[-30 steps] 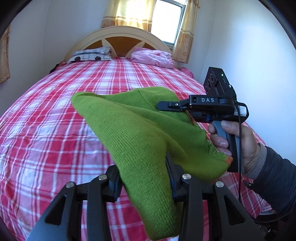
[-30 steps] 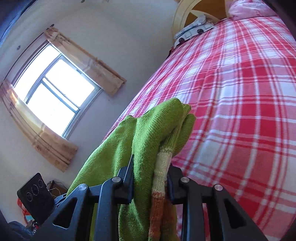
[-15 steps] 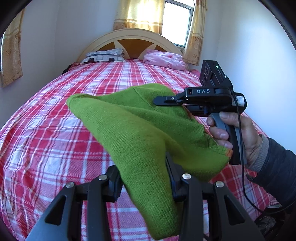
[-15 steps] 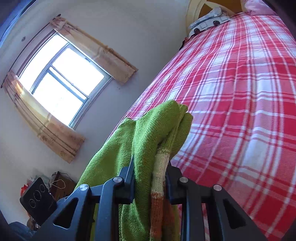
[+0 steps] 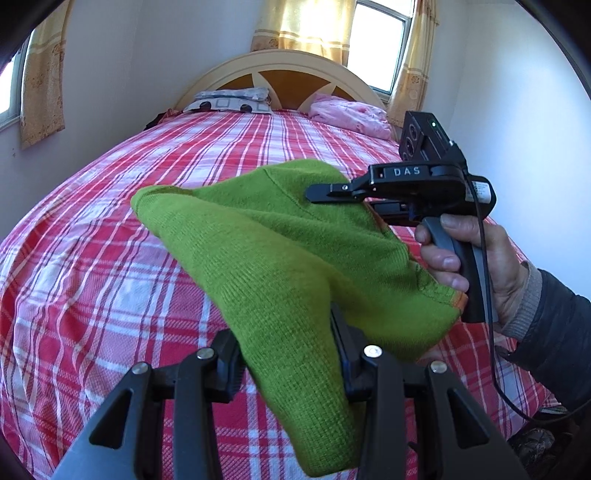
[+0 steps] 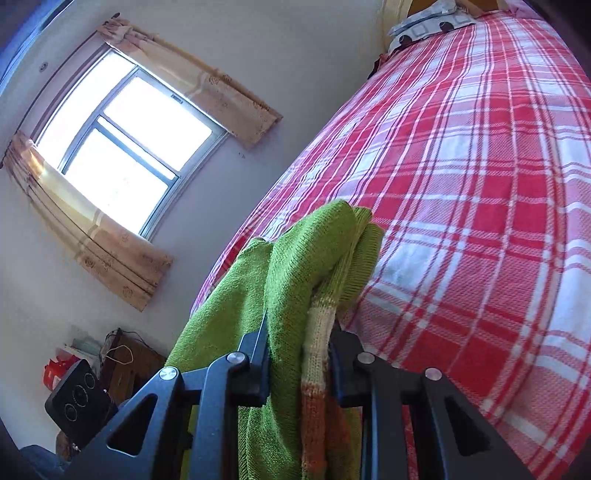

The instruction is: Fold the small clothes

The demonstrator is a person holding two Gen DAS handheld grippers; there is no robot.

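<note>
Closest to you, your left gripper point(image 5: 288, 354) has its jaws pinched narrow on a thick fold of the green knitted sweater point(image 5: 280, 251), and the knit fills the gap between the two black fingers point(image 5: 231, 363) and hangs down past them towards the bottom of the left wrist view. Your right gripper point(image 6: 299, 354) is likewise clamped narrow on the same garment: in its own view a bunched green edge rises out between the fingers, with a cream and orange striped band point(image 6: 314, 365) running down against the right-hand finger. From the left wrist view you can see that gripper from the side, its black body marked with white letters and your right hand point(image 5: 472, 258) wrapped round its grey handle, a dark sleeve point(image 5: 554, 325) behind the wrist and a black cable point(image 5: 491, 332) looping down. The sweater stretches between your two grips, held up in the air above the red and white checked bedspread point(image 5: 92, 258), sagging in the middle with a loose corner pointing left. Further off, at the head of the bed, lie a grey patterned pillow point(image 5: 232, 101) and a pink bundle of bedding point(image 5: 351, 114), both against the cream and orange headboard point(image 5: 280, 74). Behind that stand a bright window point(image 5: 380, 40) and yellow curtains point(image 5: 303, 26).
</note>
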